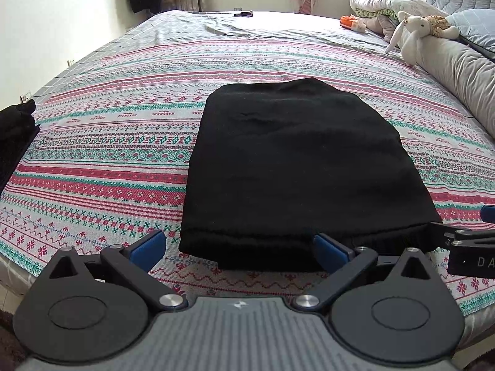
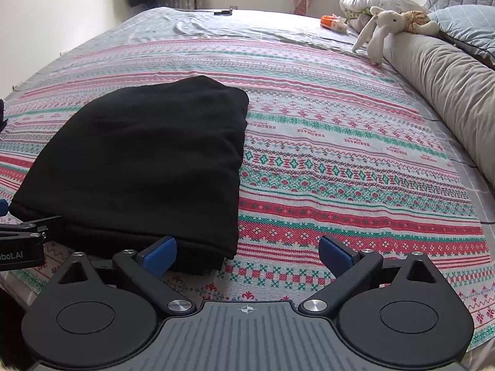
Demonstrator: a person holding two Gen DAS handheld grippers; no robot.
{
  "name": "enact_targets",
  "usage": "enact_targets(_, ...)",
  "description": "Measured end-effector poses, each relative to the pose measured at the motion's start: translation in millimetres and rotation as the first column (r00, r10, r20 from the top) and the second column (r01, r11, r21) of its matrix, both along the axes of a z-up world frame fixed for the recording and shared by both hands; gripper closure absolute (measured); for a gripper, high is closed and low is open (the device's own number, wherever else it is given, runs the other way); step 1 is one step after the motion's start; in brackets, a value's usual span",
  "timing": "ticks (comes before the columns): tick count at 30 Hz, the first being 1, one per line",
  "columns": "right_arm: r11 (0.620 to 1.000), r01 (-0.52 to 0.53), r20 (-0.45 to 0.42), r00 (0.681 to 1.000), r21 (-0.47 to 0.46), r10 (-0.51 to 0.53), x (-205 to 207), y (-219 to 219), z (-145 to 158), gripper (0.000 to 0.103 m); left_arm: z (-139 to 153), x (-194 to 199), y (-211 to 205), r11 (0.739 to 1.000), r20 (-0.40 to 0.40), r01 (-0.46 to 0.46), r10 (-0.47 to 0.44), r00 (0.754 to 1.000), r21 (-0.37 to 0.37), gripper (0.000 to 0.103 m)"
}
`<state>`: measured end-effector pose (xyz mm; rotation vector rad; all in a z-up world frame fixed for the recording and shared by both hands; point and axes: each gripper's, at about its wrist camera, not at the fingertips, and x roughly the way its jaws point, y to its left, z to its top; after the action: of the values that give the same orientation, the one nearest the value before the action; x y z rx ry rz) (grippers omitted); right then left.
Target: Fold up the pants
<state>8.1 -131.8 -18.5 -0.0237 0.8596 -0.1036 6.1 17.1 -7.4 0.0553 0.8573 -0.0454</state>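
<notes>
The black pants (image 1: 297,167) lie folded in a thick rectangle on the patterned bedspread (image 1: 108,142). My left gripper (image 1: 239,250) is open at the near edge of the pants, its left blue pad beside the left corner, its right pad against the fold's front. In the right wrist view the pants (image 2: 139,160) lie at the left. My right gripper (image 2: 247,253) is open at their near right corner, its left pad touching the edge, its right pad over bare bedspread (image 2: 355,185). Each gripper shows at the other view's side edge.
A long grey bolster (image 1: 464,71) with a white plush rabbit (image 1: 411,27) lines the right side. Folded bedding and pillows (image 1: 386,3) sit at the far right. Another black garment (image 1: 15,136) lies at the left edge. A small dark object (image 1: 243,14) rests at the far end.
</notes>
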Motion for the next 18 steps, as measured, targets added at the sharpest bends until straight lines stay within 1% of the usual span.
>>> enact_targets(8, 1.000, 0.014, -0.005, 1.000, 0.009, -0.014, 2.4, -1.3, -2.2, 0.003, 0.6, -0.8, -1.8, 1.000, -0.016, 0.001, -0.001, 1.000, 0.003, 0.000)
enact_targets(18, 1.000, 0.001, -0.003, 1.000, -0.004, -0.001, 1.2, 2.5, -3.7, 0.003, 0.1, -0.6, -4.6, 1.000, -0.024, -0.003, 0.004, 1.000, 0.020, 0.000)
